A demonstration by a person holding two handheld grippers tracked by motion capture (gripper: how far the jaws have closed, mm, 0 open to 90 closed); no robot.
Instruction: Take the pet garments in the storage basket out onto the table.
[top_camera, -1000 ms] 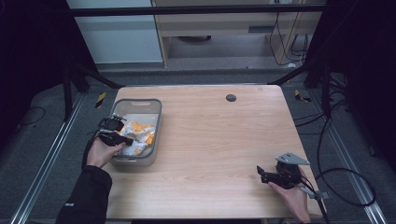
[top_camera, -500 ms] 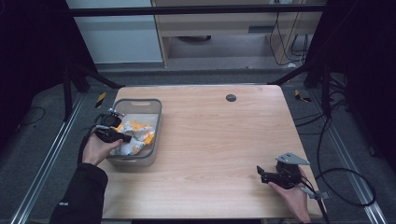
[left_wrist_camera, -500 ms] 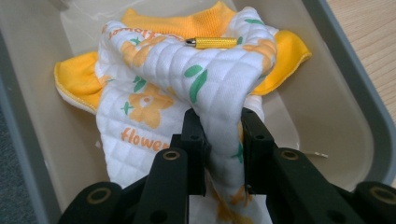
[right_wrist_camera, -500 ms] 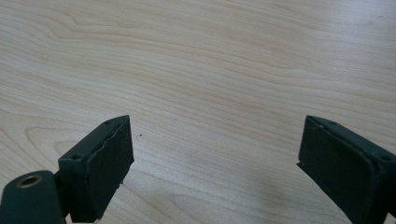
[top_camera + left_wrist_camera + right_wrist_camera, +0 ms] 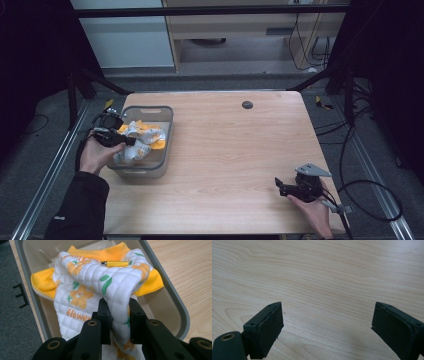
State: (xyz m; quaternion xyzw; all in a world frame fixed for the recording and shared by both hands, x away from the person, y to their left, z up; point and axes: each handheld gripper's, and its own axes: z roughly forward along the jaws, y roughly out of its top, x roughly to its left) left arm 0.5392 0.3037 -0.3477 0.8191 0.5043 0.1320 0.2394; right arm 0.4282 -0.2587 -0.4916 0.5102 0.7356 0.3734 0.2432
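Garment (image 5: pixel 110 287), white quilted cloth with orange flowers and yellow trim, pinched by a fold close in front of the left gripper's camera. Clamped there by the left tool (image 5: pixel 119 312), jaws drawn narrow with only the thickness of the doubled cloth between them. Compared with a second ago, pulled back toward the person's side of the grey bin (image 5: pixel 172 302), with the cloth now bunched up higher above the bin floor rather than lying flat in it. Probably means the grasp has taken and the lift out of the bin is just under way; most of the cloth hangs inside the bin walls, so not yet clear of the rim. Carries a small yellow metal cylinder (image 5: pixel 117 263) on its top fold, loose by the look of it and liable to roll off as the cloth rises. Beyond that, yellow collar against the far end of the bin. Over on the near right corner of the worktop (image 5: pixel 225 150), right tool (image 5: pixel 327 322) unchanged from before: jaws spread wide, holding nothing, hovering low over bare wood, well apart from the bin. Farther off, a small dark round spot (image 5: pixel 247 105) near the far edge of the worktop.
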